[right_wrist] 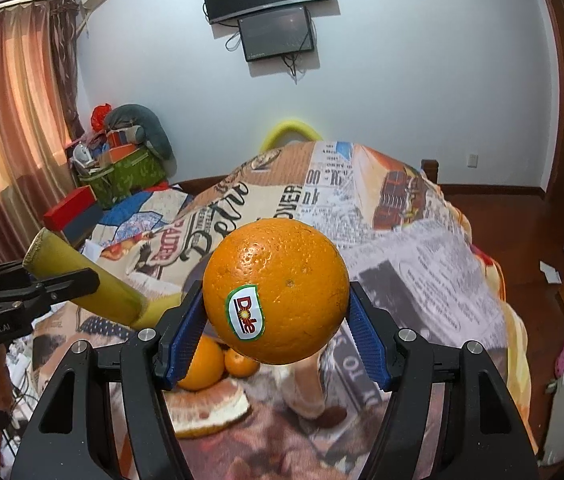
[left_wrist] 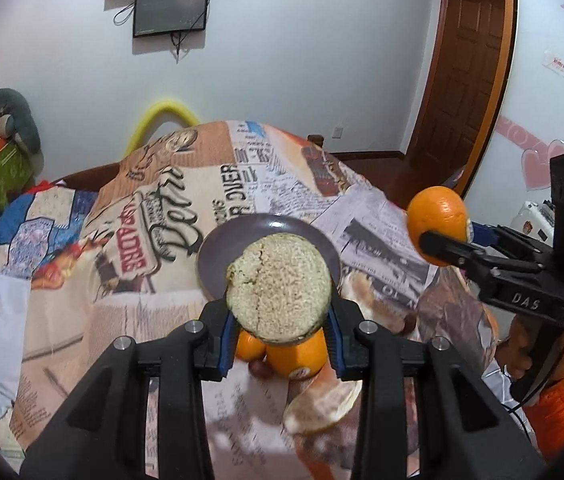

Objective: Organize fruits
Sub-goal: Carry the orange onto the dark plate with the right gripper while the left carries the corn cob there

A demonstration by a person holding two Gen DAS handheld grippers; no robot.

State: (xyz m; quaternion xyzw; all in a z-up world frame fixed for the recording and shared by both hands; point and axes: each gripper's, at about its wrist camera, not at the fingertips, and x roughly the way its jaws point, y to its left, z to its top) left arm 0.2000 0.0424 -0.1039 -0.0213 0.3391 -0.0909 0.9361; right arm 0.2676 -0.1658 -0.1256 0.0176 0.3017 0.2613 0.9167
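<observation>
One cane stalk (right_wrist: 82, 284) gripped, cut end (left_wrist: 278, 286) toward plate (left_wrist: 242, 232).

Orange (right_wrist: 276, 292): I see it round and bright with a Dole sticker facing me, held aloft between blue pads.
Sugarcane piece (left_wrist: 279, 285): green stalk, pale fibrous cut end toward me, held up at a tilt.
Loose oranges (left_wrist: 296, 354): two, touching, on the bed cover.
Plate (left_wrist: 218, 256): grey, behind them.

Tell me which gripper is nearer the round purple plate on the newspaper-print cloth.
Left. The left gripper, holding a yellow-green cut stalk, hangs just in front of the round purple plate; the right gripper, holding an orange, is off to its side, raised.
</observation>
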